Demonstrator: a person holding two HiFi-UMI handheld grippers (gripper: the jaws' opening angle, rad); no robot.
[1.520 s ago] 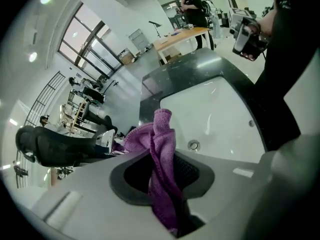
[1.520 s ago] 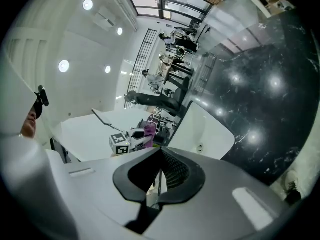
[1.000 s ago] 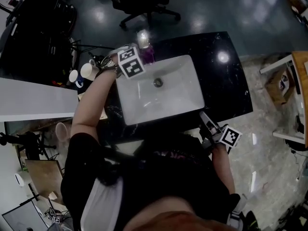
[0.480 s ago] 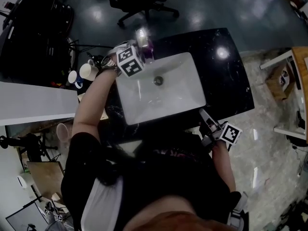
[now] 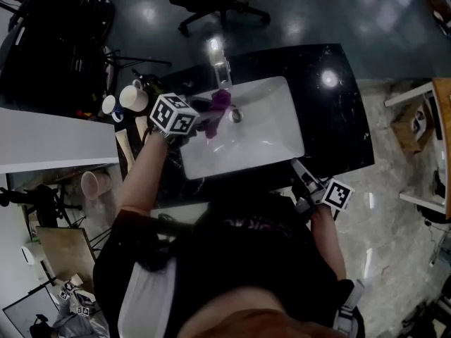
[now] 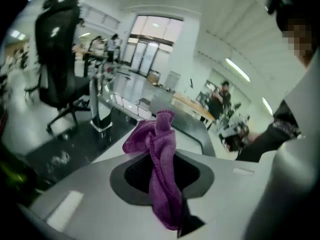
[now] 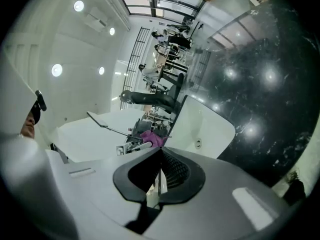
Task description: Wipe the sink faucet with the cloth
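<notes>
The left hand-held gripper [image 5: 202,122], clamped on the cloth [image 5: 219,104], has swung back from the faucet [image 5: 220,67] over the sink [image 5: 268,136]; the right hand-held gripper [image 5: 298,167] stays closed, empty.

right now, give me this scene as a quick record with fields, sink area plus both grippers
surface: black stone counter
sink: white rectangular basin set in the counter
faucet: shiny, upright at the sink's far rim
cloth: purple, bunched, hanging over the basin, apart from the faucet
left gripper: jaws closed on the cloth, over the sink's left side
right gripper: jaws together, nothing between them, at the counter's near edge
other: two white mugs left of the sink
</notes>
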